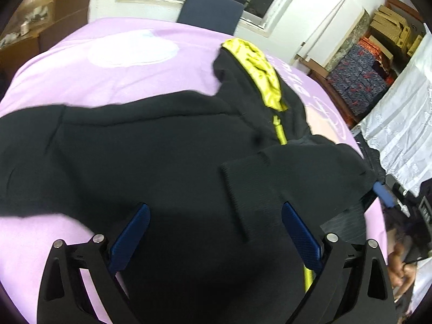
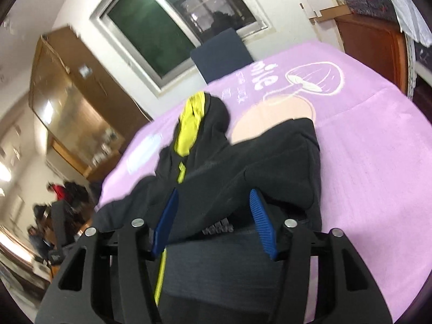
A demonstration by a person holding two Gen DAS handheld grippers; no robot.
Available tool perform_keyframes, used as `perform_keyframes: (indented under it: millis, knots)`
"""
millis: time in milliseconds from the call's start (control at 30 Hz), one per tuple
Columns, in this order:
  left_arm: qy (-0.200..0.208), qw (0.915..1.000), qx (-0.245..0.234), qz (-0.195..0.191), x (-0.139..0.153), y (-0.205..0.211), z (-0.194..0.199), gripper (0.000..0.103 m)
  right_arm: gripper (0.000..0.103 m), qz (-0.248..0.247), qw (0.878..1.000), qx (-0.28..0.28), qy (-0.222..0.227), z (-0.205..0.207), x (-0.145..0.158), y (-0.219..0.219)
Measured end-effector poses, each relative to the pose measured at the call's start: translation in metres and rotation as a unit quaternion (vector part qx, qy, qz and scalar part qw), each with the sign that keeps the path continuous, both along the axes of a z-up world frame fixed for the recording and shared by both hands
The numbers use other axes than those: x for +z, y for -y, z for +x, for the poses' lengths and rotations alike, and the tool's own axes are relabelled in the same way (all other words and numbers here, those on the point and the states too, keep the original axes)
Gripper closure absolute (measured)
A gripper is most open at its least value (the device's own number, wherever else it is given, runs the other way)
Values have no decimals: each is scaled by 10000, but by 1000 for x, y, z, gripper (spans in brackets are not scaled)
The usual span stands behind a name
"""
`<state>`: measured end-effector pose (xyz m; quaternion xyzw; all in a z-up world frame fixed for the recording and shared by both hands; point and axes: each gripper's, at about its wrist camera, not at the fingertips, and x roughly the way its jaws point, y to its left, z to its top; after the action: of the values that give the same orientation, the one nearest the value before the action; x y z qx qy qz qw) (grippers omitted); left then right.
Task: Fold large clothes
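Black fleece fills the near ground in both wrist views, so that's where we begin. The left claw [image 1: 216,232] hangs spread wide over the black hoodie [image 1: 135,148], blue pads well apart, nothing between them; a ribbed cuff [image 1: 237,189] lies flat across the body just ahead of it. Over on the right, the right claw [image 2: 213,224] is also spread, its pads [image 2: 260,224] straddling a raised band of dark cloth at the hem, but not pinching it as far as I can tell.

Moving outward: the garment lies on the lilac blanket [image 2: 378,162], front zip up, the yellow zip line [image 1: 280,132] running away toward the hood. One sleeve looks already brought in across the chest, so I'd call the fold started. The other side seems bunched rather than squared, and the body isn't doubled over yet.

Farther on, the hood [image 1: 243,81] sits open, its yellow lining [image 2: 191,124] showing, still to be tucked or flattened. Beyond it, a dark chair back [image 2: 221,54] and the window [image 2: 151,32].
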<state>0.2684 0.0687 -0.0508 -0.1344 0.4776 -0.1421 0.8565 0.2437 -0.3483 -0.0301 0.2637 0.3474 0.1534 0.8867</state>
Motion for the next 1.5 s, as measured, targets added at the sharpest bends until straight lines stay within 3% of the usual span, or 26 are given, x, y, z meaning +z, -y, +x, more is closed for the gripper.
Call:
perform_keyframes:
  millis: [100,233,267,333,367,400,433,600,700,833,900,933,1000,1133,1200,1233,1367,1500]
  knots:
    - [-236,9995,-179,-128,-5,18,14,9,49,229,9997,58,23,-6,-8,4]
    - [-97,9993,-307,202,-7,39,13,13,49,342,9994,-19,25,-12,-7,13]
    - [-53,9992,-319,247,-7,43,12,18,49,407,9992,-29,17,-10,-8,15]
    - [29,9985,-417,348,-7,52,12,40,49,485,9988,-77,25,-14,-5,20]
    - [62,9981,-470,397,-6,55,12,67,49,458,9989,-124,47,-15,-3,21]
    - [97,9976,-489,471,-5,59,12,83,49,443,9989,-156,70,-16,-2,22]
    - [166,9973,-420,571,-2,58,13,90,49,424,9988,-214,108,-17,-1,25]
    - [660,9938,-273,851,30,48,11,90,48,5,9970,-771,119,-18,0,36]
    - [894,9886,-162,1200,43,37,6,90,61,-124,9971,-747,-30,-12,-6,32]
    - [706,9885,-125,1332,31,28,2,90,74,-1009,9936,-452,-223,-2,-13,1]
    - [518,9889,-69,1391,15,21,1,90,79,-1509,9861,-307,-630,7,-27,-12]
    - [349,9892,-63,1419,4,20,1,90,81,-1684,9812,-251,-911,12,-38,-15]
    - [316,9886,-31,1474,-6,18,0,87,81,-1807,9786,-190,-963,14,-40,-17]
    - [417,9828,64,1800,3,24,-2,78,81,-1799,9789,-152,-962,13,-42,-16]
    - [621,9774,259,2003,16,24,-7,57,81,-1706,9809,-213,-914,9,-39,-13]
    - [851,9733,391,2097,26,23,-11,53,81,-1592,9835,-269,-819,7,-34,-10]
    - [1091,9765,139,1853,44,38,-7,51,78,-1180,9913,-452,-379,12,-8,-1]
    - [960,9805,-371,1673,25,80,10,51,74,-1296,9889,-505,-519,52,-7,-9]
